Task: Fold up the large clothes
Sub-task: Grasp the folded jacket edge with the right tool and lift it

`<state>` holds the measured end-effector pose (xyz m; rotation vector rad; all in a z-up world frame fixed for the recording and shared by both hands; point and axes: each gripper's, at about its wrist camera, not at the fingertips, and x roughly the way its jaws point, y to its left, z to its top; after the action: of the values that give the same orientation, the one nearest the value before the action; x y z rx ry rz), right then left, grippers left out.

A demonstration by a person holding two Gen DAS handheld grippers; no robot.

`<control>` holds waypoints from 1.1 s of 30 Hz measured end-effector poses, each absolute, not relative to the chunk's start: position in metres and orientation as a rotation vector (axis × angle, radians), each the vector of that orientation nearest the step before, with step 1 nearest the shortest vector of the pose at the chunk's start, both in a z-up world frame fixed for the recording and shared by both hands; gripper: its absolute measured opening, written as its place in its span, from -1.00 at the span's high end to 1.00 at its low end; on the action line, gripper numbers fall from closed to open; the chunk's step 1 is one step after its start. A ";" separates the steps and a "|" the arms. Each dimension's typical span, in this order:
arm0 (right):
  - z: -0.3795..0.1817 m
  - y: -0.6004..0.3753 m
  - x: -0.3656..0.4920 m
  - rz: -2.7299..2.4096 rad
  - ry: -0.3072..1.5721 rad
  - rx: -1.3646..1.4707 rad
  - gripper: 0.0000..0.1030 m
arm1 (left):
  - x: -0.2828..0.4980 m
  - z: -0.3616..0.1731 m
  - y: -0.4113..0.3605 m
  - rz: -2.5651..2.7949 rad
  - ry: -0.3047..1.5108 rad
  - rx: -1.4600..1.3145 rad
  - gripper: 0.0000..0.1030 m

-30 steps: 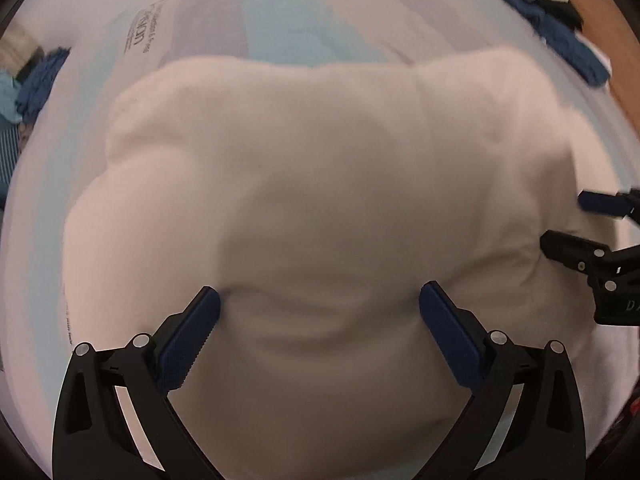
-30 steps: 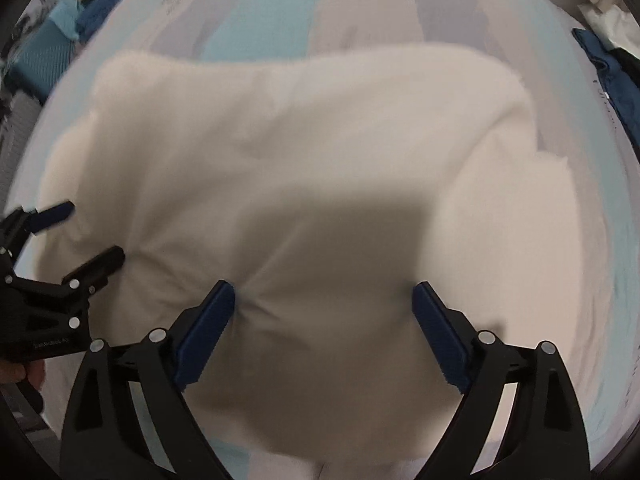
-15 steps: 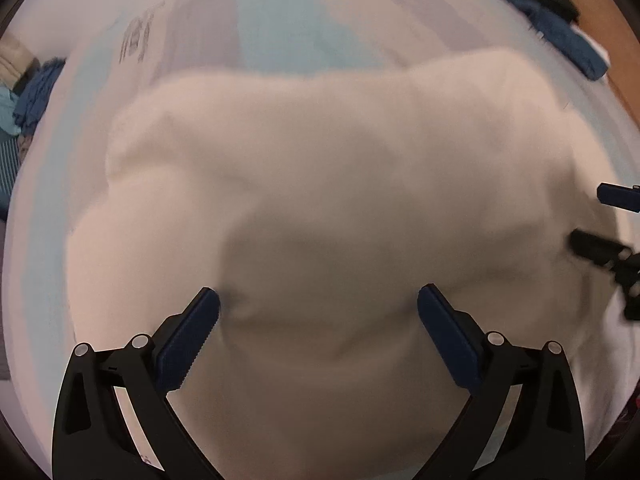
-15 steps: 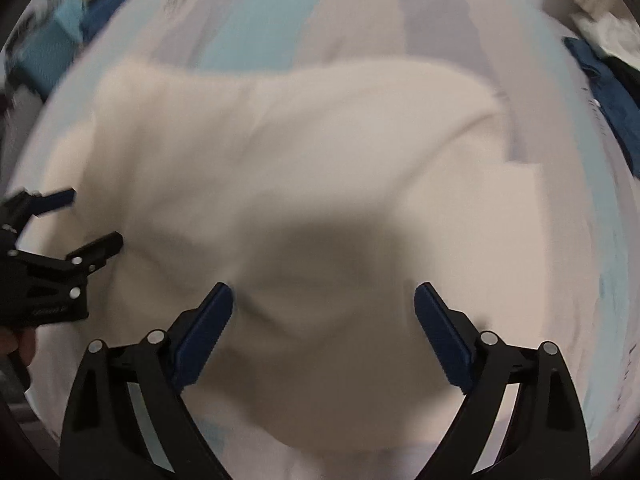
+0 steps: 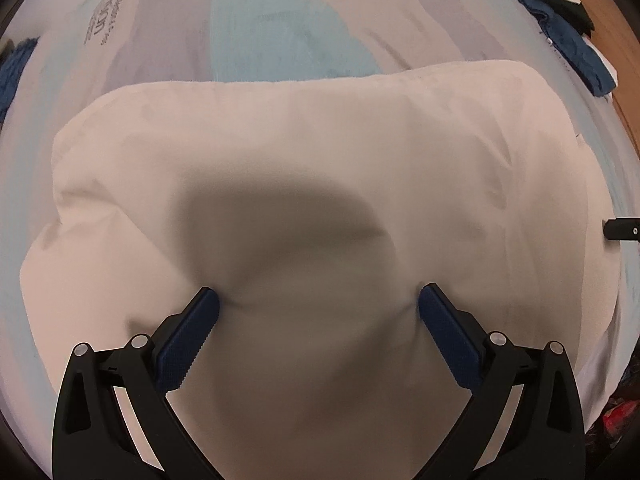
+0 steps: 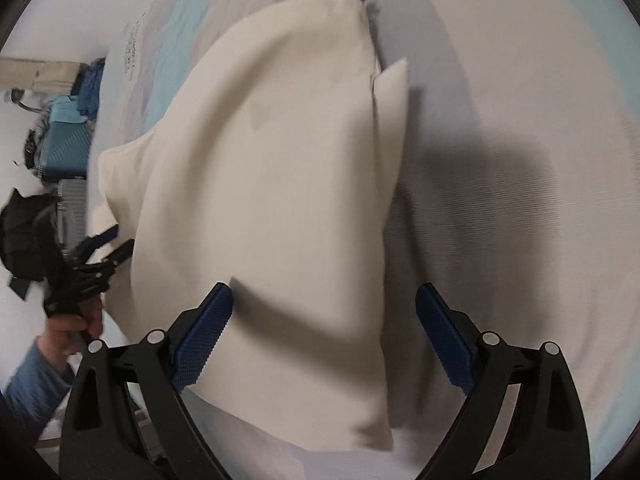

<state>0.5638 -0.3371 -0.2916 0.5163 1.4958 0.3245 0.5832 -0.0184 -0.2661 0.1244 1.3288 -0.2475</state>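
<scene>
A large cream garment (image 5: 320, 152) lies folded on the bed and fills most of the left wrist view. My left gripper (image 5: 316, 294) is open, its blue fingertips (image 5: 206, 308) resting on the cloth, which dimples between them. In the right wrist view the same garment (image 6: 272, 168) runs from top centre to bottom, with a straight folded edge on its right side. My right gripper (image 6: 324, 292) is open above the garment's near corner and holds nothing. The left gripper (image 6: 120, 240) shows at the far left, held by a hand (image 6: 76, 320).
The bed sheet (image 5: 280, 28) has pale blue and grey stripes, and plain sheet (image 6: 520, 160) lies to the right of the garment. Blue clothes (image 5: 568, 40) are piled at the bed's far right edge by a wooden floor. A teal suitcase (image 6: 66, 148) stands beside the bed.
The right wrist view has swung round, so the garment now stands lengthwise with its folded edge in sight. The left gripper has come closer to the cloth. Both stay open.
</scene>
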 end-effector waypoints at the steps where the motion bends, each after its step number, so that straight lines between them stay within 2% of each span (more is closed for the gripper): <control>1: -0.295 -0.340 0.566 0.341 1.507 0.542 -0.73 | 0.583 -0.267 -0.018 -0.249 1.335 0.120 -0.90; 10: -0.319 -0.347 0.569 0.367 1.537 0.634 -0.75 | 0.586 -0.275 -0.011 -0.257 1.346 0.097 -0.90; 13: -0.313 -0.343 0.564 0.455 1.544 0.615 -0.63 | 0.584 -0.275 -0.012 -0.258 1.347 0.092 -0.90; 16: -0.317 -0.328 0.566 0.455 1.574 0.555 -0.62 | 0.584 -0.276 -0.010 -0.261 1.351 0.089 -0.90; 18: -0.316 -0.326 0.570 0.443 1.582 0.561 -0.44 | 0.587 -0.280 -0.006 -0.266 1.355 0.088 -0.90; 19: -0.313 -0.324 0.571 0.454 1.583 0.565 -0.17 | 0.587 -0.280 -0.006 -0.264 1.355 0.082 -0.90; 21: -0.304 -0.318 0.572 0.472 1.577 0.535 0.19 | 0.587 -0.282 -0.001 -0.268 1.357 0.082 -0.90; 22: -0.298 -0.316 0.573 0.488 1.572 0.538 0.47 | 0.586 -0.283 -0.001 -0.270 1.356 0.082 -0.90; 33: -0.274 -0.301 0.573 0.314 1.642 0.488 0.64 | 0.583 -0.287 0.008 -0.282 1.351 0.074 -0.90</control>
<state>0.5734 -0.3005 -0.2736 0.4877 1.6422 0.3143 0.5828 0.0084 -0.2868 0.0743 1.3514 -0.2816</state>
